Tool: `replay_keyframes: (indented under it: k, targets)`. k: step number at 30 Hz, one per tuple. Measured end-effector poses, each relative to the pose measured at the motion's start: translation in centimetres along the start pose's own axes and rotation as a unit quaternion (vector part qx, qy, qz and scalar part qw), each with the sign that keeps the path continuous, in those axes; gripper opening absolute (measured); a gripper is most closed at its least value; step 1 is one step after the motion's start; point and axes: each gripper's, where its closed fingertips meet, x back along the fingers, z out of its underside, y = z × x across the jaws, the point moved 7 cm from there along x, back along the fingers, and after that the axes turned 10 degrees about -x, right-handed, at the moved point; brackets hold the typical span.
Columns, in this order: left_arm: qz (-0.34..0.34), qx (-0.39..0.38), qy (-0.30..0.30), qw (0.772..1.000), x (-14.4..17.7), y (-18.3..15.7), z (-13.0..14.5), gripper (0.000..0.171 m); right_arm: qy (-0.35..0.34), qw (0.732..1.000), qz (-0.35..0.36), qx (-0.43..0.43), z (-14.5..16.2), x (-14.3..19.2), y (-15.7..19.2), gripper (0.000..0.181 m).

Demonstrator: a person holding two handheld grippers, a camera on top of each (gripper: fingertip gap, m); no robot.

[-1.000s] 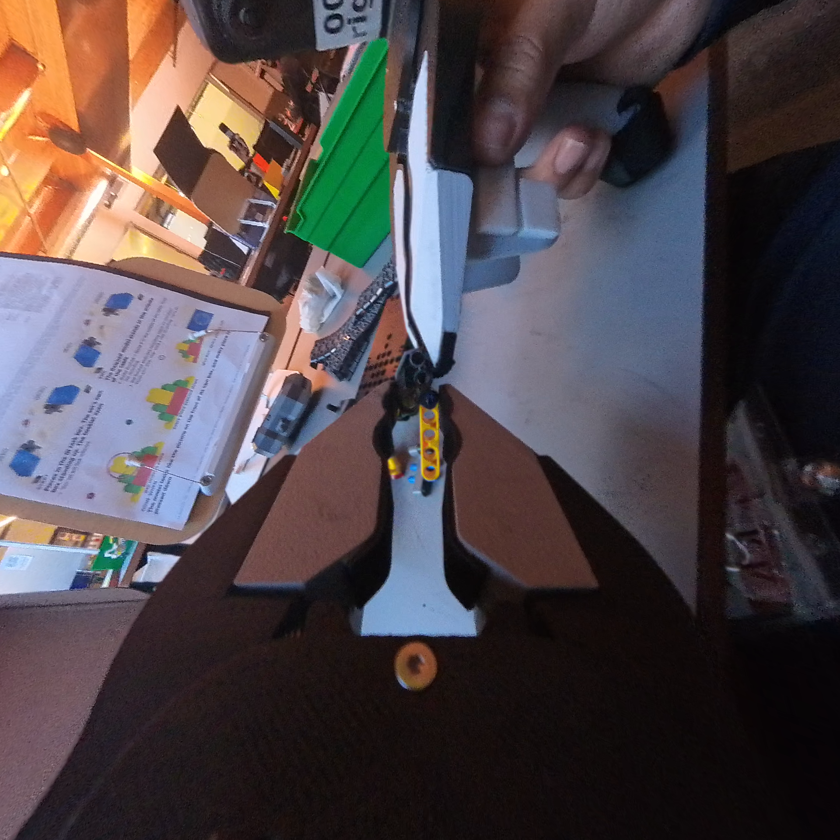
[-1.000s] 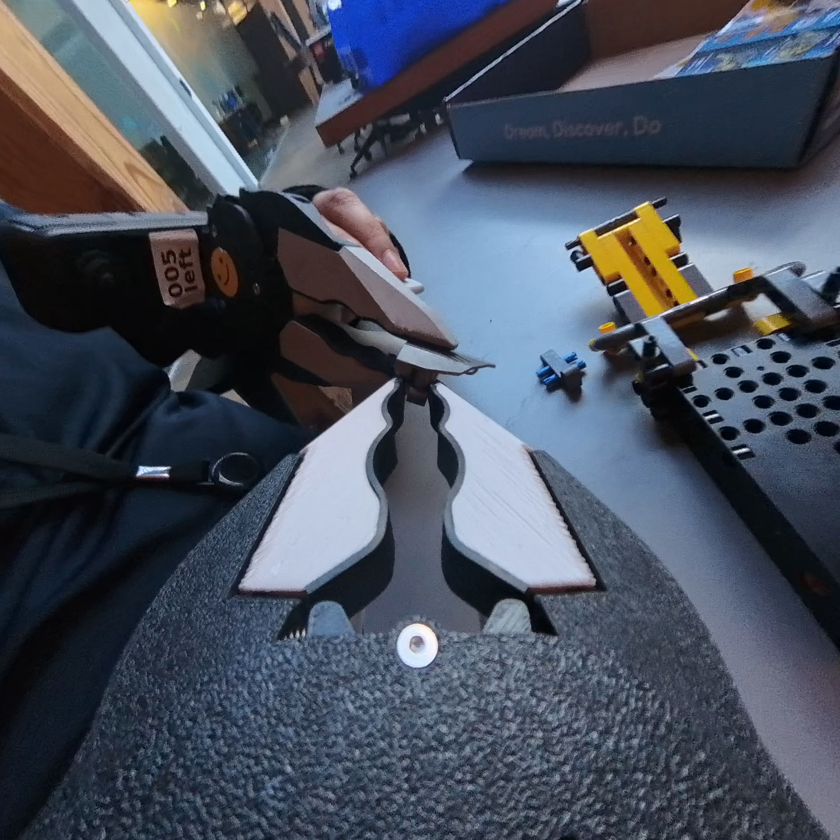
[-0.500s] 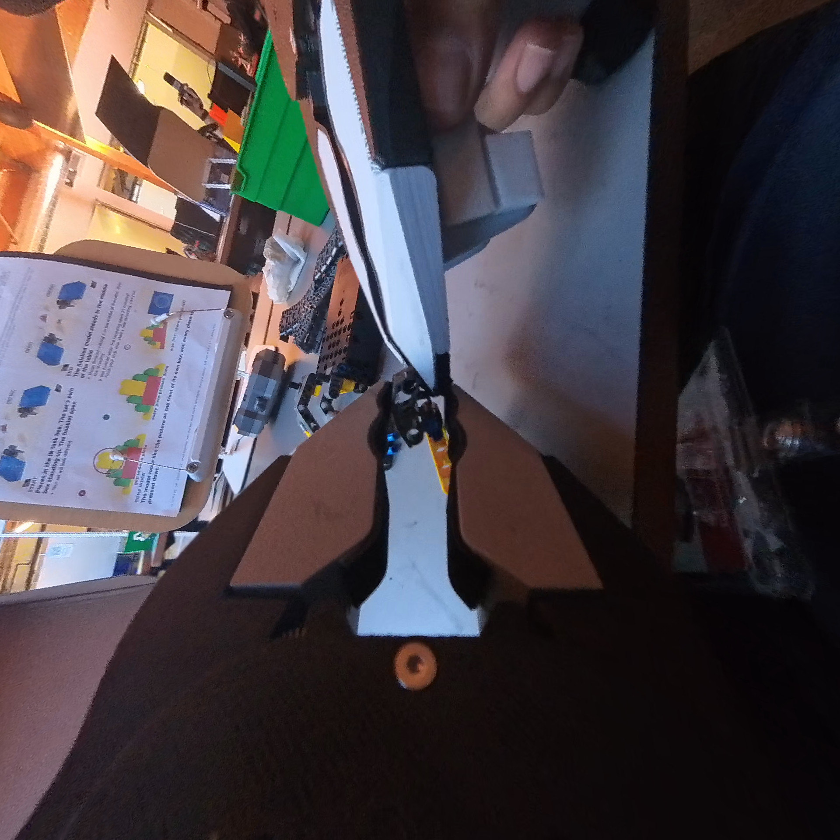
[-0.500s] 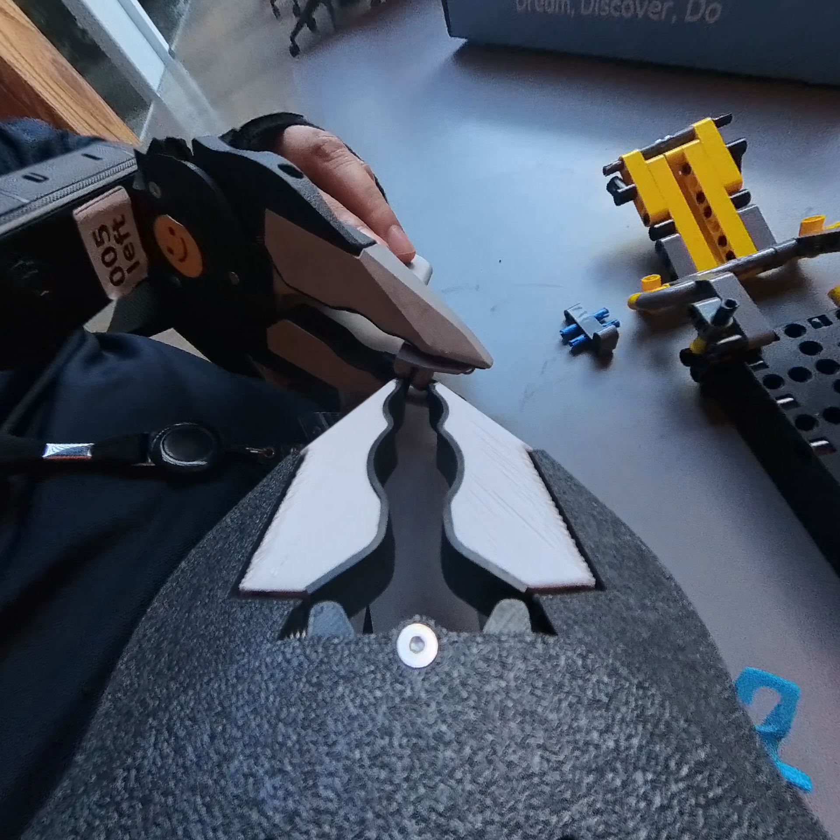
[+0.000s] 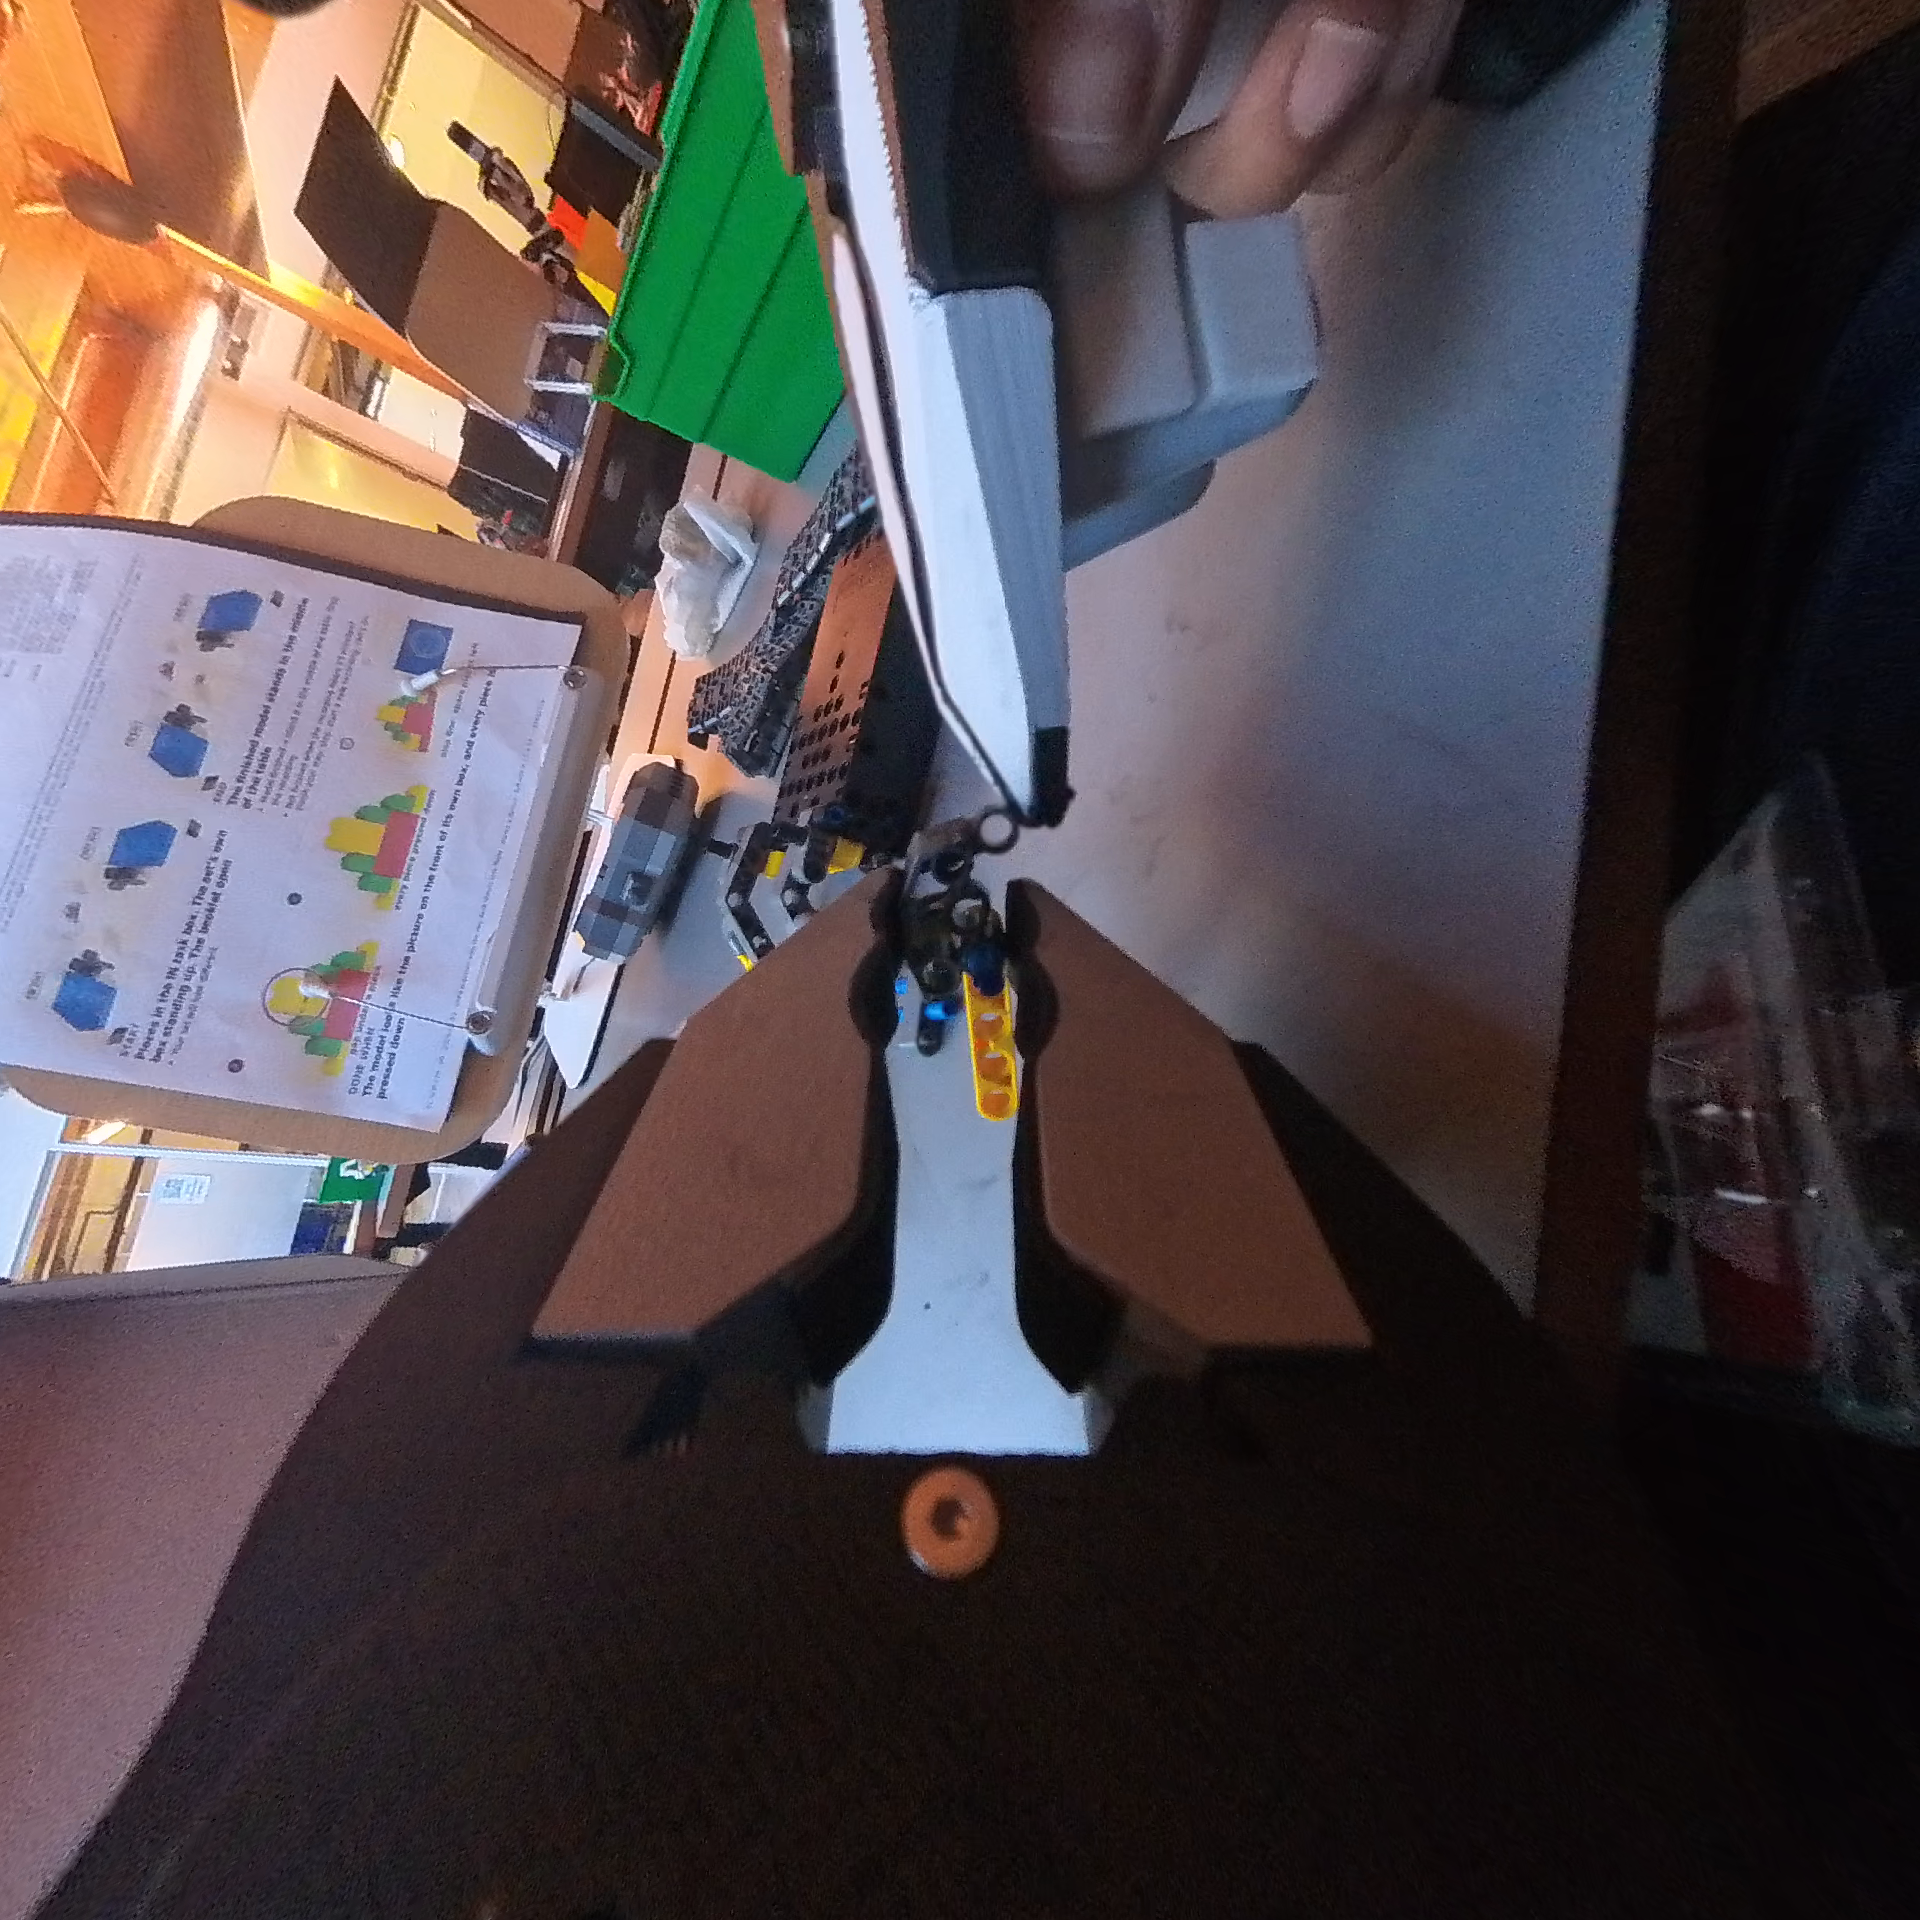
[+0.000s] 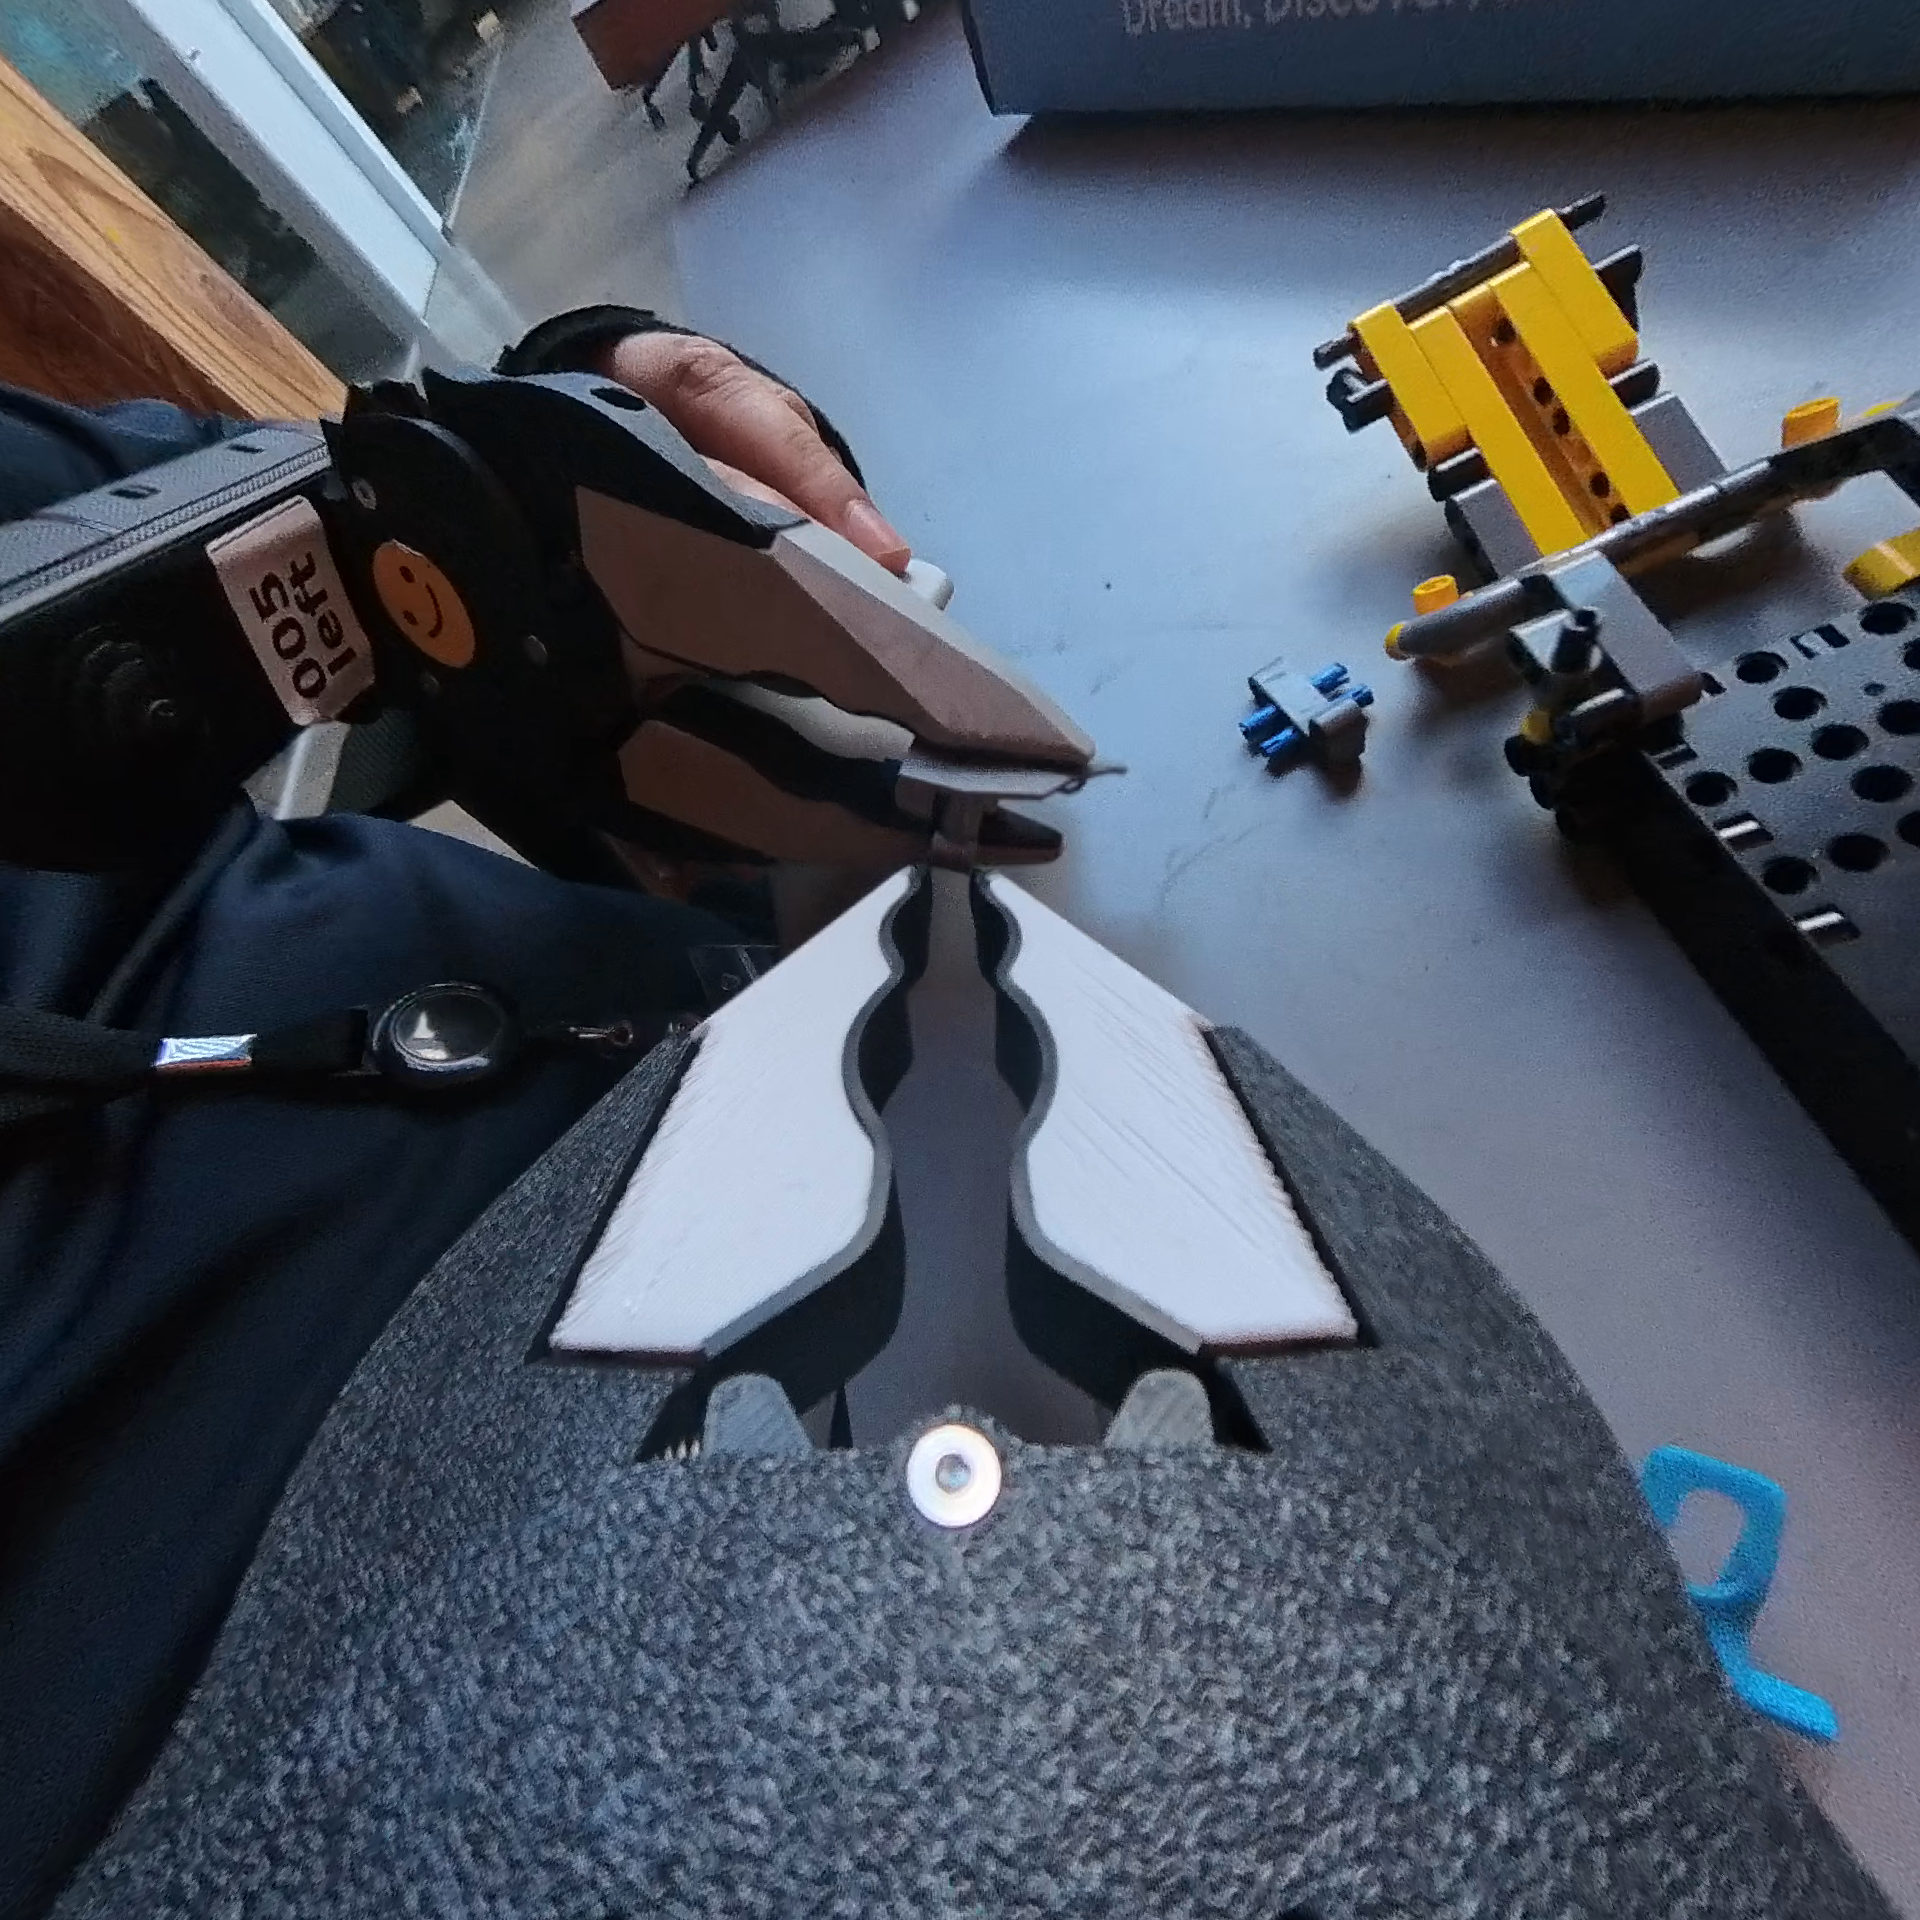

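A: Where do the two grippers stand?

B: Tip to tip in the middle of both views. The left gripper (image 6: pixel 997 805) comes in from the left of the right wrist view, held by a hand (image 6: pixel 748 426); its jaws are closed on a small dark pin-and-beam piece (image 5: pixel 940 914). The right gripper (image 6: pixel 945 878) points its tips at that same piece, jaws nearly closed; whether they pinch it cannot be told.

A: What room lies about them?

B: The grey surface (image 6: pixel 1091 436) lies bare between the grippers and the parts to the right. A small grey connector with blue pins (image 6: pixel 1304 712) sits alone on it, apart from the rest. At the right edge stands a yellow-and-grey beam assembly (image 6: pixel 1507 384), touching a black perforated plate (image 6: pixel 1829 790) that runs out of frame. A dark sleeve (image 6: pixel 260 1039) and lanyard crowd the left side.

A: Any containers?

B: A blue box (image 6: pixel 1455 62) along the top edge, its inside hidden. In the left wrist view, a green bin (image 5: pixel 727 260) sits at the top and a clipboard with an illustrated sheet (image 5: pixel 270 821) at the left.
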Motion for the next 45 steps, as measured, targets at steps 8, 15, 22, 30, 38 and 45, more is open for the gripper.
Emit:
replay_keyframes:
  k: [8,15,22,30,38,45]
  targets:
    - [0.004,0.019,0.001,1.000,-0.1,0.1,0.0,0.017,-0.006,1.000,0.018,0.004,-0.1,0.1,-0.1,0.004]
    - [0.005,0.025,0.003,1.000,-0.2,0.1,-0.2,0.017,-0.023,1.000,0.015,-0.002,-0.4,0.0,0.0,0.011]
    - [0.000,0.047,0.006,0.999,-0.3,0.4,-0.4,0.017,-0.040,0.999,-0.002,-0.024,-0.6,0.1,0.0,0.008]
    - [-0.008,0.066,0.008,0.998,-0.3,0.8,-0.3,0.016,-0.059,0.998,-0.008,-0.029,-0.9,0.0,0.2,0.006]
    - [-0.018,0.059,0.012,0.998,-0.3,1.0,-0.3,0.016,-0.068,0.998,0.001,-0.016,-1.0,-0.1,0.4,0.005]
    - [-0.020,0.031,0.011,0.999,-0.2,0.9,-0.1,0.016,-0.061,0.997,0.037,0.035,-0.9,-0.3,0.8,0.004]
